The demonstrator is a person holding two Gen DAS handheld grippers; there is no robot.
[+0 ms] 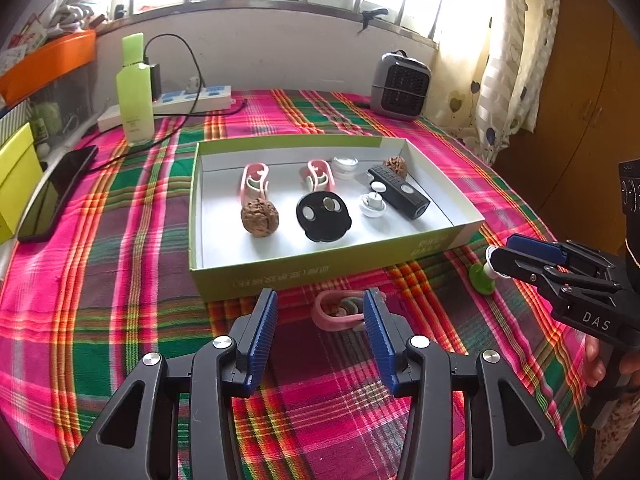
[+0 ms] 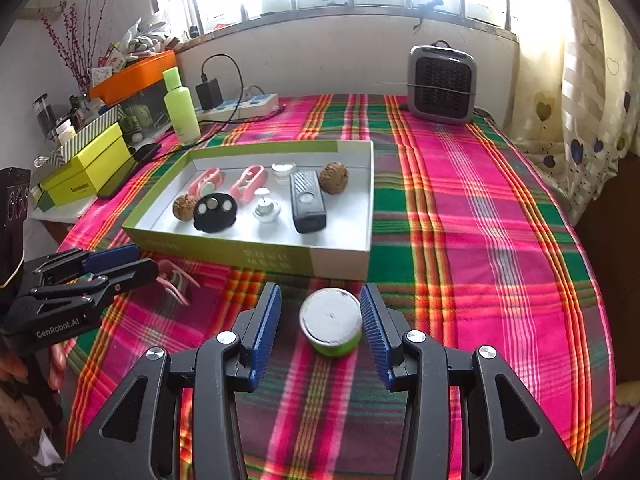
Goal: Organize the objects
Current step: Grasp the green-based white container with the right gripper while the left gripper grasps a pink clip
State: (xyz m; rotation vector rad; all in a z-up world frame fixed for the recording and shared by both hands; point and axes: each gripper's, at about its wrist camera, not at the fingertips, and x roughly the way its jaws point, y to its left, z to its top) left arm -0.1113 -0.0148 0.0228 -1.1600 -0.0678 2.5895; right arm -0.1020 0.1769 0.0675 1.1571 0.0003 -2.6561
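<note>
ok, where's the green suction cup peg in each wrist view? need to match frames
Left wrist: the green suction cup peg is right of centre on the cloth, just off the box's near right corner, at the right gripper tips.
Right wrist: bottom centre, white end toward the camera, between the right gripper's fingers.
Shared landmark: the green-edged box.

The bench (image 1: 120,280) wears a pink, green and red plaid cloth. At its middle lies a shallow green box (image 1: 320,268). Just at the box's 6 o'clock rests a pink clip (image 1: 332,312); at 4 o'clock, a green-and-white cap (image 2: 332,326). Toward 10 o'clock stand a green bottle (image 1: 134,92) and a power strip (image 1: 192,98), at 9 o'clock a dark phone (image 1: 60,192), at 1 o'clock a small grey heater (image 1: 400,86).
</note>
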